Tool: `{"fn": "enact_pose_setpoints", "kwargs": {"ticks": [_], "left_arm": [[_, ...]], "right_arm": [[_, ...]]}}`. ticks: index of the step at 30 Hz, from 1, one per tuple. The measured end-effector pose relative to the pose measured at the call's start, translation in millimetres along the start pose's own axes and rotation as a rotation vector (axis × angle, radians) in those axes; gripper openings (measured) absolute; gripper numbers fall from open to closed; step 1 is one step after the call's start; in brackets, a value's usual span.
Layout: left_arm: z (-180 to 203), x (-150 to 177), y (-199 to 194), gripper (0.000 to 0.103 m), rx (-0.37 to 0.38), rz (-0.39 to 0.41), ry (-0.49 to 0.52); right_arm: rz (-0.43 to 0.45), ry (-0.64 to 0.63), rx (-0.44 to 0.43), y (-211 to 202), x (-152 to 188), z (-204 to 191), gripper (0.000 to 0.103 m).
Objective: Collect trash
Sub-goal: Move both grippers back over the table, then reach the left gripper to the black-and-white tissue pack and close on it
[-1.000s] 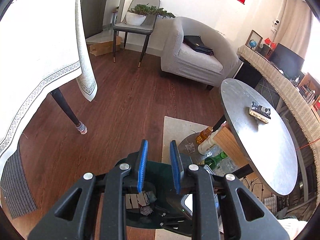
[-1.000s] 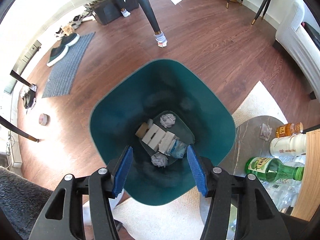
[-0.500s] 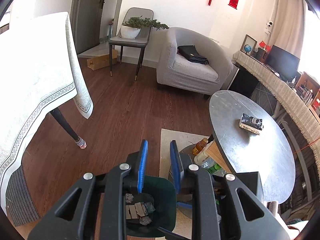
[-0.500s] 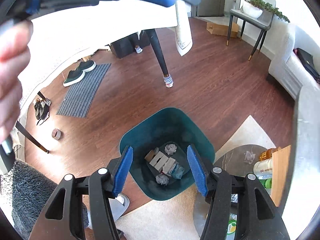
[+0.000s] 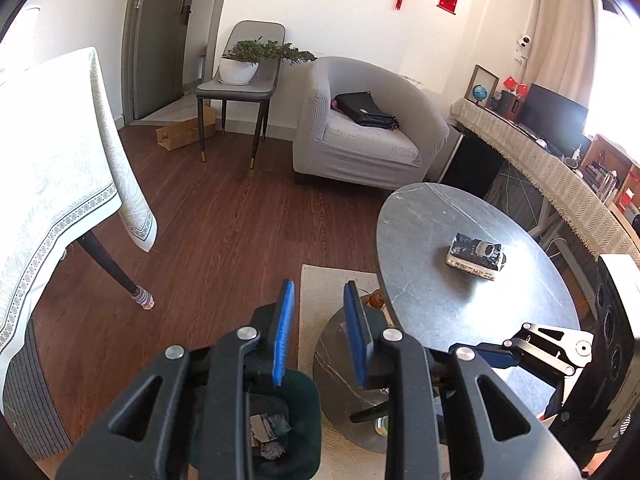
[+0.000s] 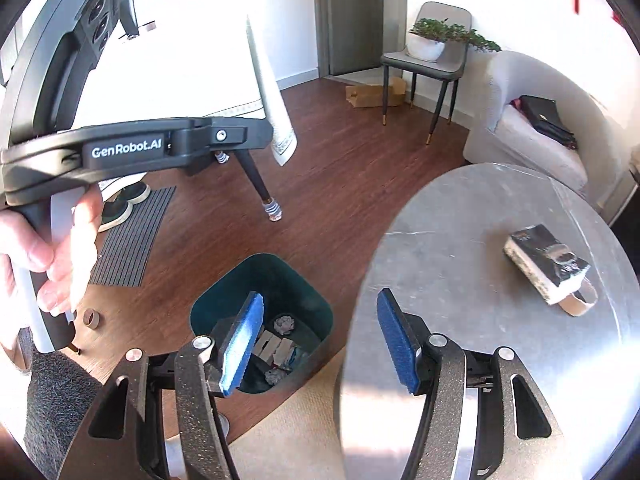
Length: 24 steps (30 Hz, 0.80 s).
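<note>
Bin (image 6: 308, 280): 1, teal, on floor by round table (image 6: 460, 280)
Trash in bin: 2 paper wads, few cartons
L gripper (image 5: 318, 332): jaws just opened a bit, narrow gap, empty
R gripper (image 6: 320, 340): spread wide, empty
Table: 1 book (image 6: 544, 264)

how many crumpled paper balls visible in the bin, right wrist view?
2 in the green bin: one paper ball at the far side, another at the near side. More may be hidden behind the right gripper.

Dark teal bin (image 6: 224, 300); grey marble table (image 6: 480, 320); blue fingers (image 6: 244, 344); reddish-brown floor (image 5: 224, 240).
</note>
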<state>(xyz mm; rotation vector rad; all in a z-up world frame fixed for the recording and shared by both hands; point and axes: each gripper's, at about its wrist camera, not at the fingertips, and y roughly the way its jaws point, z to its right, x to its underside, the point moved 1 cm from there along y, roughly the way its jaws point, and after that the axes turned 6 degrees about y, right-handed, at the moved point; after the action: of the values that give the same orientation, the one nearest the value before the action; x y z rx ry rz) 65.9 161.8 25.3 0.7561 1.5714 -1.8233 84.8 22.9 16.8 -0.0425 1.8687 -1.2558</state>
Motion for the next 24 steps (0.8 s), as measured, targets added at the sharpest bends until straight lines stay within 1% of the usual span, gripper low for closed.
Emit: {"fn": "enact_pose_setpoints", "kwargs": {"ticks": [3, 4, 9, 12, 16, 18, 21, 24], "left_arm": [[21.2, -5.4, 8.6, 0.038, 0.025, 0.001, 0.012], [27.6, -7.1, 12.0, 0.042, 0.034, 0.002, 0.015], [61.3, -11.1, 28.0, 0.050, 0.074, -0.004, 0.025], [78.5, -12.9, 39.1, 0.053, 0.090, -0.014, 0.026], [100.4, -13.9, 52.2, 0.056, 0.103, -0.029, 0.027], [110.4, -14.5, 59.2, 0.056, 0.122, -0.040, 0.021], [121.9, -13.5, 68.2, 0.056, 0.166, -0.053, -0.009], [127.9, -13.6, 79.4, 0.056, 0.207, -0.076, -0.063]], "right_arm": [[0.021, 0.039, 0.041, -12.0, 4.3, 27.2, 0.063], [0.026, 0.052, 0.053, -16.6, 6.1, 37.3, 0.063], [0.050, 0.090, 0.140, -36.3, 18.2, 80.5, 0.064], [0.060, 0.110, 0.171, -45.6, 25.8, 99.7, 0.065], [0.068, 0.137, 0.193, -58.3, 39.0, 124.9, 0.066], [0.068, 0.154, 0.202, -61.5, 42.7, 135.7, 0.066], [0.071, 0.187, 0.209, -67.3, 48.9, 148.7, 0.066], [0.076, 0.213, 0.213, -74.2, 55.0, 160.3, 0.066]]}}
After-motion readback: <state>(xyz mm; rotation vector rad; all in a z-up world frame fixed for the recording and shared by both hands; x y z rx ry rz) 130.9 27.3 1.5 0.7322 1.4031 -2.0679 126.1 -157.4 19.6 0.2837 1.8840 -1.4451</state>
